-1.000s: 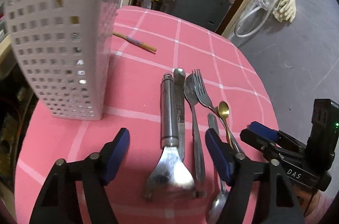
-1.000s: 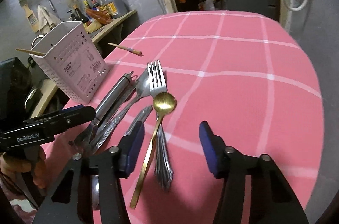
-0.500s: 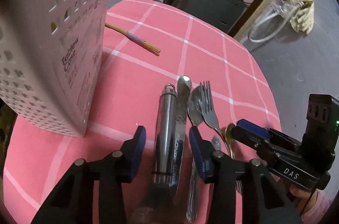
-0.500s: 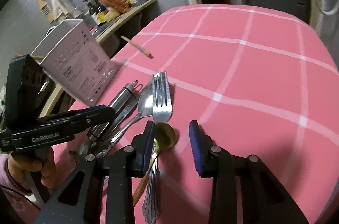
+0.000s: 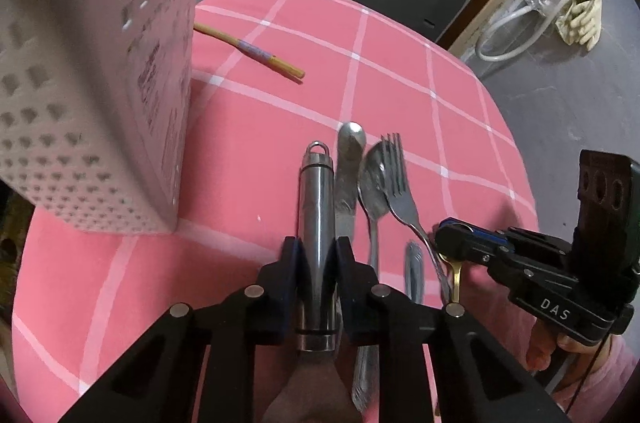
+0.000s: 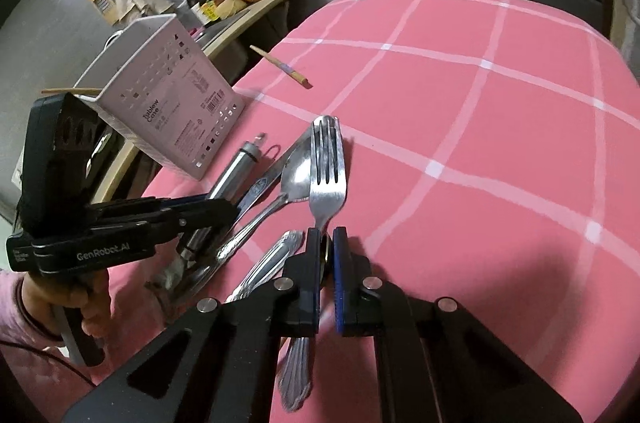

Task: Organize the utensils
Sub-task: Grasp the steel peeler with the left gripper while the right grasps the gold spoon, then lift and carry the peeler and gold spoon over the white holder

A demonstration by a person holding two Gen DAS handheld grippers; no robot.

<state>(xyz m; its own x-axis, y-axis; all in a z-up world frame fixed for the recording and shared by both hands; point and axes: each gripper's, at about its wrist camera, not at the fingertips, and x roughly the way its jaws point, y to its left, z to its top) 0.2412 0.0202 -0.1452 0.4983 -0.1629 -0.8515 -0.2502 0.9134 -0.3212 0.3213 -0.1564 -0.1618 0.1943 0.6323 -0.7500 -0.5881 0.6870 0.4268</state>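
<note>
both grippers, open a second ago, are now clenched: left gripper [image 5: 316,263] on the peeler handle [image 5: 316,207], right gripper [image 6: 326,259] on the gold spoon [image 5: 454,273]; lifting toward the caddy [image 6: 168,103] is enabled.

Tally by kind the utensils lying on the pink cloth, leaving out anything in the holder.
Fork: 1
Spoons: 2 (silver spoon, gold spoon)
Knife: 1
Steel-handled tool: 1
Chopstick: 1
Silver handle, kind hidden: 1
Total: 7
</note>
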